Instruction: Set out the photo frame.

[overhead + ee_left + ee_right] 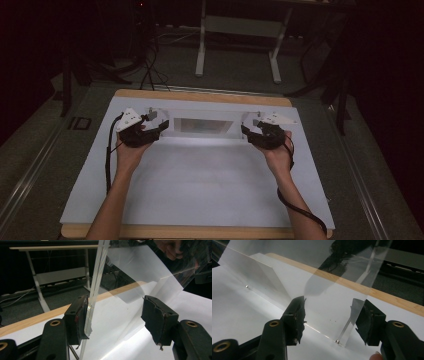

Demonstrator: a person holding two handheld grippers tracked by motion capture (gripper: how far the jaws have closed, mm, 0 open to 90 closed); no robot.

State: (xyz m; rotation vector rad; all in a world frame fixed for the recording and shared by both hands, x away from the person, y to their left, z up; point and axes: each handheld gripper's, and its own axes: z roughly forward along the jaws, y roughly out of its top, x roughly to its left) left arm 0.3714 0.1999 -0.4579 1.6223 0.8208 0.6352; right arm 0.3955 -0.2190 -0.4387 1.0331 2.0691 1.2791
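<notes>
Now both grippers are flanking a clear plastic box [206,126] sitting mid-frame on the white table [200,190]: left gripper [156,127] and right gripper [248,131] are standing wide around its end walls.

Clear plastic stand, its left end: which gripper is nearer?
Left. The left gripper straddles that end wall, jaws open, one pad right beside it. The right gripper straddles the opposite end of the clear plastic stand.

Wooden-edged table [200,96] under white sheet [200,190], clear acrylic stand [205,127] on top.
</notes>
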